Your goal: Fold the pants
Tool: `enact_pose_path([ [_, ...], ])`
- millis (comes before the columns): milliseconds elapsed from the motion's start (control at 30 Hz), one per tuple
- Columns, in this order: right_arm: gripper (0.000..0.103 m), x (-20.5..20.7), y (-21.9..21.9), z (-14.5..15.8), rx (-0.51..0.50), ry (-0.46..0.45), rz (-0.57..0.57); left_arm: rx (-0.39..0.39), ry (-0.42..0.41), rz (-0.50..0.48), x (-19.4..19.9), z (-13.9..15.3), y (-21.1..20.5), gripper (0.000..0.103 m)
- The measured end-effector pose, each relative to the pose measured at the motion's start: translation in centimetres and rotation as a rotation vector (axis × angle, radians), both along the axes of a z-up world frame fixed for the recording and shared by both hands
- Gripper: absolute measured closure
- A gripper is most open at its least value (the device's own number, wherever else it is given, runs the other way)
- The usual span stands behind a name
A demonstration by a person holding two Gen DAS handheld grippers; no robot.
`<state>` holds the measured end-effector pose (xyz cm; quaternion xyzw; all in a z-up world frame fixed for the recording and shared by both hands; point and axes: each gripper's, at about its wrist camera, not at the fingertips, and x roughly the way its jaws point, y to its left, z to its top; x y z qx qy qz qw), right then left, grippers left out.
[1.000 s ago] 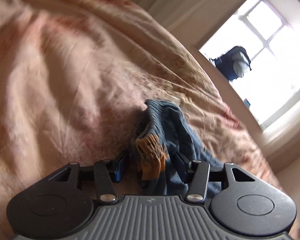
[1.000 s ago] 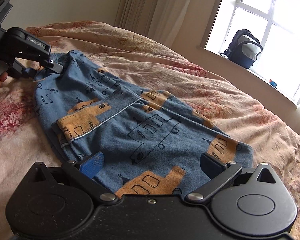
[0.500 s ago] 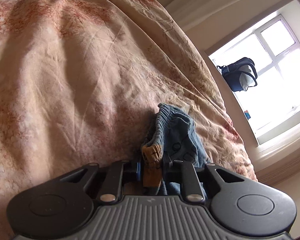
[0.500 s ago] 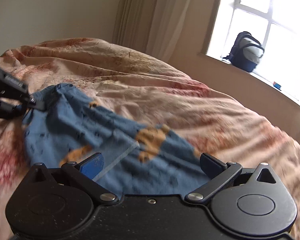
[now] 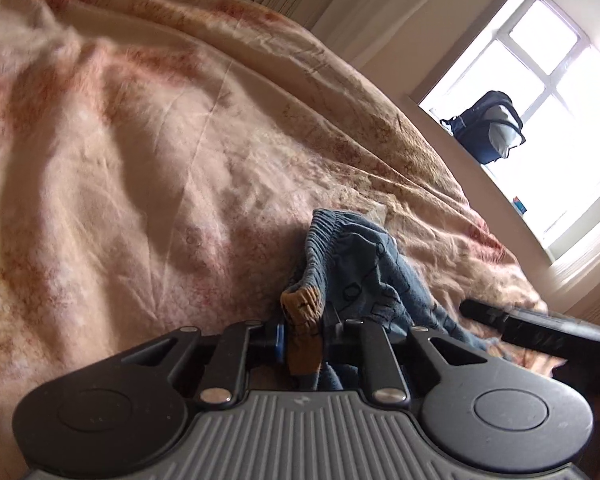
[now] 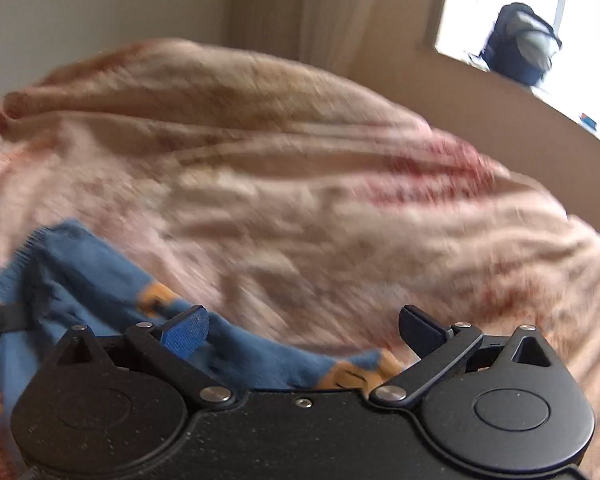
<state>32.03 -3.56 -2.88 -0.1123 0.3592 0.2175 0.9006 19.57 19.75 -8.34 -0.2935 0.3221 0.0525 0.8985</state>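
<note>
Close up, the left gripper (image 5: pixel 303 338) is clamped narrow on an orange-patched bit of the pants (image 5: pixel 364 276), at the ribbed band; its jaws have just been closing, cloth between them. Right gripper (image 6: pixel 303 330) stands wide, nothing pinched, the blue cloth passing under and behind its fingers. Step in hand, as I judge it: securing the two ends before a fold. Next move likely calls for the right to settle on the far edge and close there, so the cloth can be drawn taut. Pants: blue knit, orange patches, dark line drawings, bunched and rumpled, lying on the pink-patterned bedspread (image 5: pixel 148 168). Right view is blurred. Farther off, a dark backpack (image 5: pixel 490 128) on the windowsill.
</note>
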Motion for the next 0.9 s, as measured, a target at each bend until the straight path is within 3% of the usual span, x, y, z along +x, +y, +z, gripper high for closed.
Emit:
enact_pose_path([
  [67,0.001,0.0,1.5,0.9,0.043,0.003,0.086,0.014,-0.007,0.006,-0.4,0.4,-0.1,0.084],
  [133,0.001,1.1,3.7,0.9,0.033,0.032,0.144,-0.040,0.000,0.024,-0.5,0.0,0.5,0.084],
  [267,0.001,4.3,6.8,-1.7,0.002,0.245,0.224,-0.150,0.020,0.047,-0.3,-1.4,1.8,0.084],
  [300,0.001,4.6,7.3,-2.6,-0.033,0.257,0.217,-0.155,0.022,0.046,-0.2,-1.6,1.9,0.084],
  [367,0.001,4.4,7.6,-3.0,-0.063,0.218,0.221,-0.153,0.021,0.043,-0.2,-1.8,1.9,0.084],
  [500,0.003,2.4,5.1,-0.5,0.010,0.150,0.147,-0.157,0.016,0.040,-0.2,-1.9,2.0,0.084],
  [567,0.002,0.3,2.9,1.2,0.025,0.114,0.137,-0.161,0.019,0.036,-0.1,-1.9,2.0,0.083],
  [700,0.001,-6.0,-2.5,3.0,-0.046,0.036,0.083,-0.157,0.021,0.030,0.0,-1.8,2.1,0.081],
  [833,0.001,-11.9,-6.8,1.6,-0.150,-0.033,0.033,-0.108,0.014,0.017,0.1,-1.4,1.5,0.081],
  [900,0.001,-13.1,-7.9,-0.1,-0.154,-0.022,-0.014,-0.069,0.003,0.007,0.1,-1.1,1.1,0.082],
])
